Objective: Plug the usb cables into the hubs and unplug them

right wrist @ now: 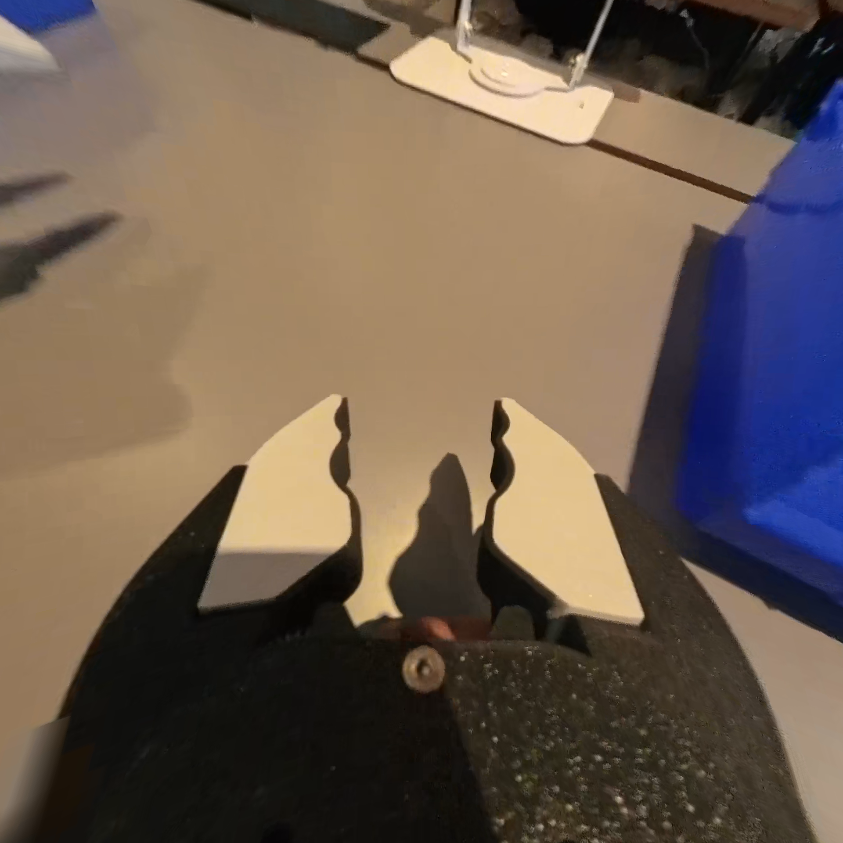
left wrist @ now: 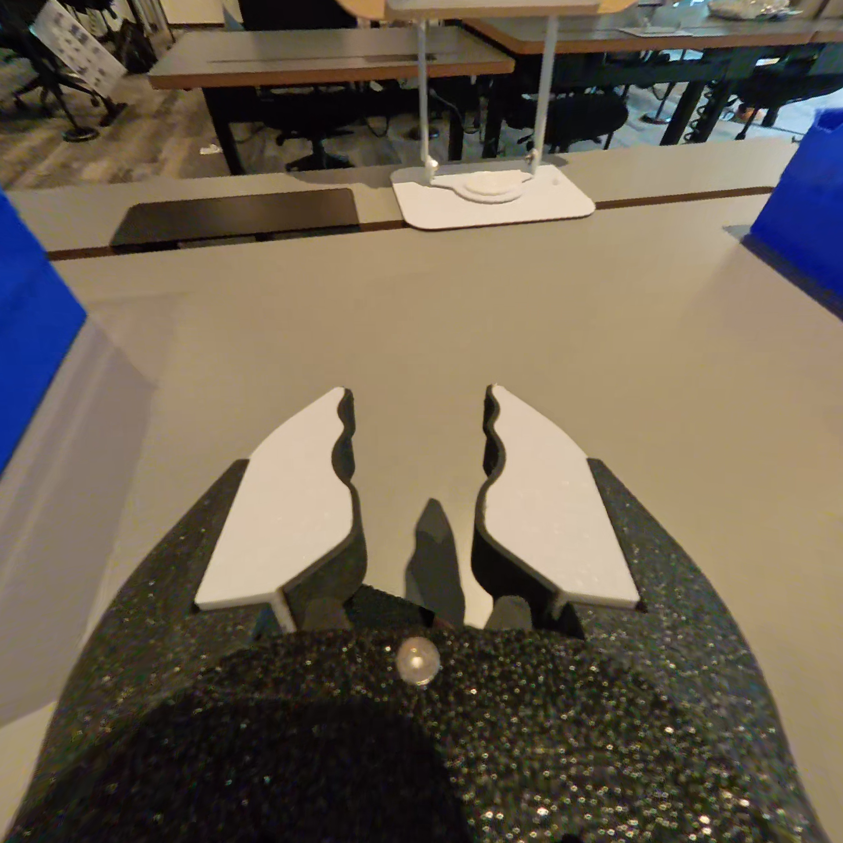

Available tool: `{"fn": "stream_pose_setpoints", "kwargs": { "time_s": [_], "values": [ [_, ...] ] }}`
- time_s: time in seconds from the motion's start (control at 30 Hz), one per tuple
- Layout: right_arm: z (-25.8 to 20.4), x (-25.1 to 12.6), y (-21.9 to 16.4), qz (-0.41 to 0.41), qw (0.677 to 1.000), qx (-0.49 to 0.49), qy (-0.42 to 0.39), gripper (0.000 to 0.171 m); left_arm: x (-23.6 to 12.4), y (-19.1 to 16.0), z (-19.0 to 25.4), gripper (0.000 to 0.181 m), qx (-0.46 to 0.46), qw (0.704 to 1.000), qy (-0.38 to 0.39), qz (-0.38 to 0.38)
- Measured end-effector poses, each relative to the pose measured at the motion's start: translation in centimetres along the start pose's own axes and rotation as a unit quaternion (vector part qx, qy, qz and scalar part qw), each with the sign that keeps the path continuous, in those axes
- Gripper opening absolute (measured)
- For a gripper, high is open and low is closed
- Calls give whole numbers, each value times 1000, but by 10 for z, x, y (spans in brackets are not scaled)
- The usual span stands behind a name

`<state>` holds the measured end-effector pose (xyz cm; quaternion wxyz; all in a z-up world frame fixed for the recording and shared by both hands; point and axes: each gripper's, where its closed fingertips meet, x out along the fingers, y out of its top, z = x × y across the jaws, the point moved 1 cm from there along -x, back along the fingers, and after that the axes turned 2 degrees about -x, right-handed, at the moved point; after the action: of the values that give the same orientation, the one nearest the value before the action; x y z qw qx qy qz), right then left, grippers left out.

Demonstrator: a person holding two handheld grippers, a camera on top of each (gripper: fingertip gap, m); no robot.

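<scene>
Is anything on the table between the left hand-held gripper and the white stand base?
Nothing: in the left wrist view, only bare grey table lies between the open left hand-held gripper and the white stand base.

Counting what's on the grey table: two blue bins (one at each side edge), left and right, one white stand base with two thin posts, one black flat panel. Two grippers, left and right, each with two white fingers.
</scene>
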<state>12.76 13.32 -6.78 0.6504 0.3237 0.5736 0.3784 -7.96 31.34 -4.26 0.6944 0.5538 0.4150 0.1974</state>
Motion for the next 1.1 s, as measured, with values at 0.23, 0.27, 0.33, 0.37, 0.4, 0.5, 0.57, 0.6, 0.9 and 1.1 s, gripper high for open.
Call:
{"fn": "stream_pose_setpoints", "kwargs": {
  "time_s": [0.23, 0.27, 0.33, 0.37, 0.4, 0.5, 0.57, 0.6, 0.9, 1.1],
  "values": [
    [-18, 55, 48, 16, 998, 50, 18, 62, 35, 6, 31, 59, -14, 1000, -11, -22],
    [-18, 63, 52, 15, 998, 57, 18, 63, 41, 6, 34, 59, -14, 1000, -10, -24],
    [-15, 80, 59, 11, 997, 70, 9, 64, 53, 6, 40, 61, -14, 999, -10, -30],
    [-13, 88, 62, 11, 997, 75, 3, 64, 59, 6, 43, 63, -14, 999, -10, -33],
    [-10, 95, 66, 12, 997, 79, -3, 65, 66, 6, 45, 64, -14, 999, -11, -37],
    [-4, 114, 76, 12, 996, 88, -14, 67, 85, 7, 51, 69, -12, 999, -9, -48],
    [-3, 128, 81, 2, 995, 94, -9, 67, 99, 10, 53, 71, -8, 999, -4, -53],
    [-1, 136, 83, -2, 995, 96, -9, 68, 107, 12, 53, 72, -7, 998, -1, -57],
    [18, 198, 88, -37, 992, 124, 1, 75, 156, 14, 41, 76, -11, 996, 21, -83],
    [18, 203, 86, -41, 989, 138, 28, 78, 156, 11, 38, 80, -28, 996, 10, -89]
  ]
}}
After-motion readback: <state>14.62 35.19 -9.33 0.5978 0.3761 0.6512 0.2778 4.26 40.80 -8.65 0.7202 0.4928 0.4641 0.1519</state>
